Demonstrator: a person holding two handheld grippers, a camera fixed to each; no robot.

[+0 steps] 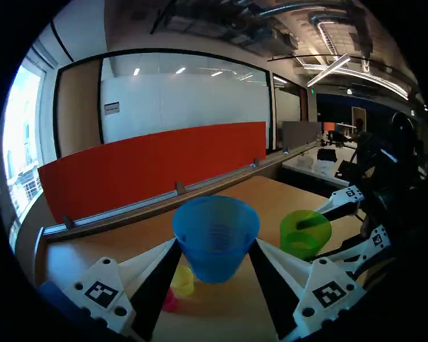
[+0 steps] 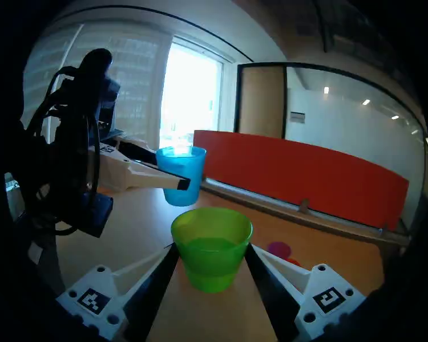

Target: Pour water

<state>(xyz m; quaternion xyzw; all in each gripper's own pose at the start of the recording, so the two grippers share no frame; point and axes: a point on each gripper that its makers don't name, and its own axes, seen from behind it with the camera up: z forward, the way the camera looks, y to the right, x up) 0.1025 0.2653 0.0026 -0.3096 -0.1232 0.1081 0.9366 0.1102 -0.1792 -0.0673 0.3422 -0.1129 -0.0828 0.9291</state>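
In the left gripper view, the left gripper has its fingers part-way closed, one pressing on each side of a blue plastic cup. The cup is upright and lifted off the wooden worktop. Under the cup, on the worktop, stands a small yellow cup. Just beside it on the near side is something pink, too hidden to name.

In the right gripper view, the right gripper grips a green plastic cup the same way, a finger on each side, upright and clear of the worktop. The cup's lower half looks darker, perhaps from liquid, though I cannot tell for sure.

Farther off to the left in this view, the blue cup hangs higher than the green one and apart from it. A purple round thing lies on the worktop to the right, behind the green cup. An orange partition panel runs along the worktop's far edge, with a glass wall beyond.
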